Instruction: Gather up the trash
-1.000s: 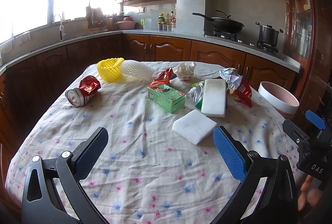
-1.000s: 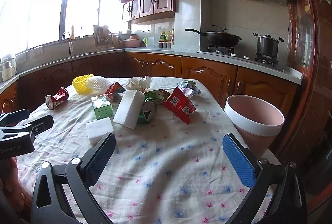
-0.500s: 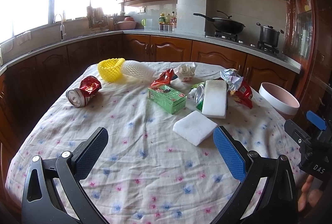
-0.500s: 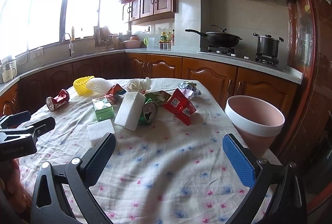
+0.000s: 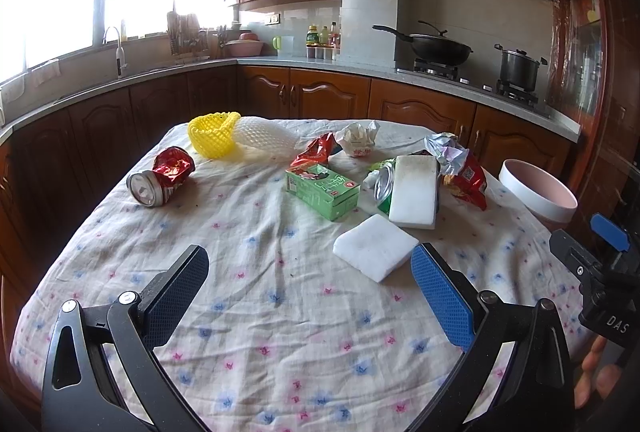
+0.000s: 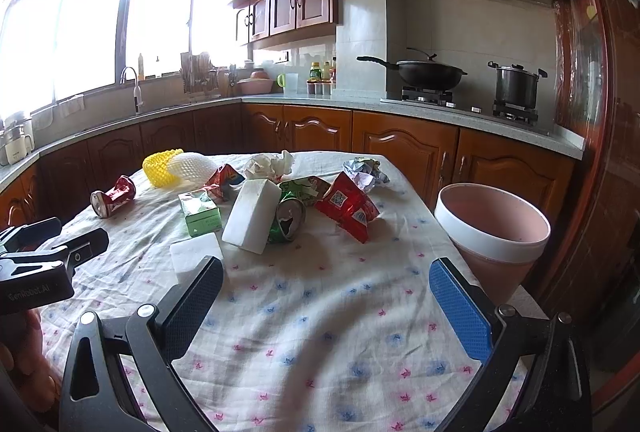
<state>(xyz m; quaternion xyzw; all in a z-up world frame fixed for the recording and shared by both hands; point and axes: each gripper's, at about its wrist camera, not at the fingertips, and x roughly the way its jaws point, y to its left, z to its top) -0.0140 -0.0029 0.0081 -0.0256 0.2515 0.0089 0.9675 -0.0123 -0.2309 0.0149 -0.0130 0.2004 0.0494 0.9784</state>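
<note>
At 1 o'clock off my left gripper (image 5: 308, 268) lies white foam pad (image 5: 375, 246), both grippers wide & empty; pre-grasp, next: close on pad, carry to pink bin (image 6: 492, 228).

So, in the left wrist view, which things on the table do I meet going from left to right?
Crushed red can → yellow foam net → white foam net → green carton → flat white foam pad → upright white foam block → red snack bag → pink bin, beside the table.
</note>
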